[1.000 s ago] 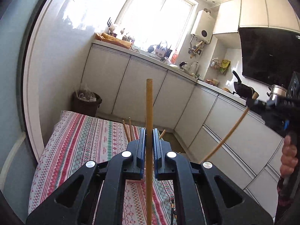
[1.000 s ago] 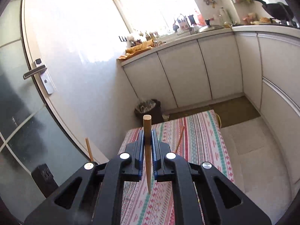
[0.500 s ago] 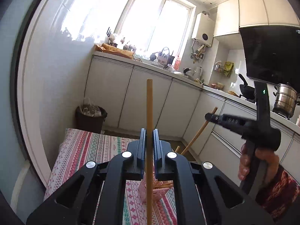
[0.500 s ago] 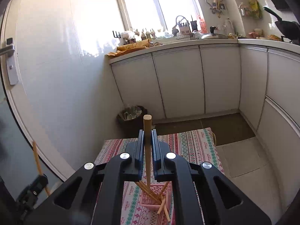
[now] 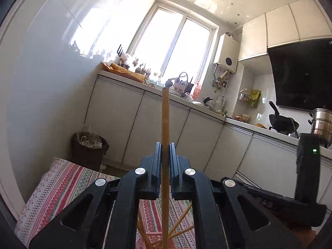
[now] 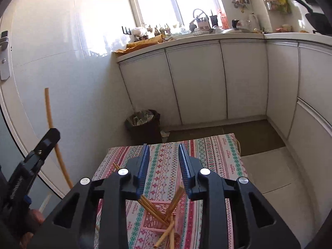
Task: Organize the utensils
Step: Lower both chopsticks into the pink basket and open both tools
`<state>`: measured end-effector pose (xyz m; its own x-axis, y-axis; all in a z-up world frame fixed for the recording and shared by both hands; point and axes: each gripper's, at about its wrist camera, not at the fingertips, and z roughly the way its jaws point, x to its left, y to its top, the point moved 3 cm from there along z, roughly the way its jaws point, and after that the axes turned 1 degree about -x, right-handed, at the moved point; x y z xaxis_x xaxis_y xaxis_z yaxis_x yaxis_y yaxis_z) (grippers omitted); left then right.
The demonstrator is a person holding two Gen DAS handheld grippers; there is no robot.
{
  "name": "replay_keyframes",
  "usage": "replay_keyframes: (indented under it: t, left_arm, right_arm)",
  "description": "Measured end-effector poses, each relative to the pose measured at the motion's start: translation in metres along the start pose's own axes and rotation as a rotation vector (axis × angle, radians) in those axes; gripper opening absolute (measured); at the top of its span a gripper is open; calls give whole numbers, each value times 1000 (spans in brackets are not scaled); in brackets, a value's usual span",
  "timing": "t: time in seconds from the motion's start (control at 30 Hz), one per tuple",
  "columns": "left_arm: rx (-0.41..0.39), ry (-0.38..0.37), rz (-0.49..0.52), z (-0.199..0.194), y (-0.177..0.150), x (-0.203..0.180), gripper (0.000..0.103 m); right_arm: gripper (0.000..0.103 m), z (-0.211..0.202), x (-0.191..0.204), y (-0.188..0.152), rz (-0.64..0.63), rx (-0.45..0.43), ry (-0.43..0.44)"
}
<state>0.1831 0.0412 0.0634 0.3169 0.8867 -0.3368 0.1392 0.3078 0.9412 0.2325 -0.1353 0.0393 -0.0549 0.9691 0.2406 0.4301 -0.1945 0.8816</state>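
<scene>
Left gripper (image 5: 165, 155): jaws clenched on one chopstick (image 5: 165, 124), a plain tan wooden stick, round, blunt-topped, standing upright between the pads and running past them at 12 and 6 o'clock. The right wrist view shows the same stick at 9 o'clock, bowed by the lens.

Right gripper (image 6: 164, 166): jaws have just been opening; blue ribbed pads apart, nothing between them.

Pink basket (image 6: 154, 217) at 6 o'clock below the right gripper, on the striped tablecloth (image 6: 209, 155). Lattice-cut side, pale pink. Several more chopsticks (image 6: 150, 208) of the same tan wood lean crossed inside it; one or two may lie partly outside, hard to tell behind the gripper.

Bin (image 6: 145, 124) at 12 o'clock beyond the table, against white cabinets (image 6: 195, 83).
</scene>
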Motion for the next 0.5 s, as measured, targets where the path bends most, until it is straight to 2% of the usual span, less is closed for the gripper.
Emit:
replay_keyframes:
  t: [0.23, 0.37, 0.4, 0.43, 0.5]
  left_arm:
    - [-56, 11, 35, 33, -21, -10, 6]
    - [-134, 28, 117, 41, -46, -23, 7]
    - [-135, 36, 130, 42, -58, -23, 16]
    - [-103, 45, 134, 45, -74, -23, 27]
    - [-49, 74, 159, 39, -99, -19, 29]
  right_arm:
    - [31, -23, -28, -20, 4, -16, 9]
    - [31, -26, -42, -32, 10, -14, 8]
    - [31, -26, -45, -35, 14, -14, 4]
    - [31, -26, -49, -39, 24, -9, 1]
    - [31, -26, -58, -46, 46, 9, 1]
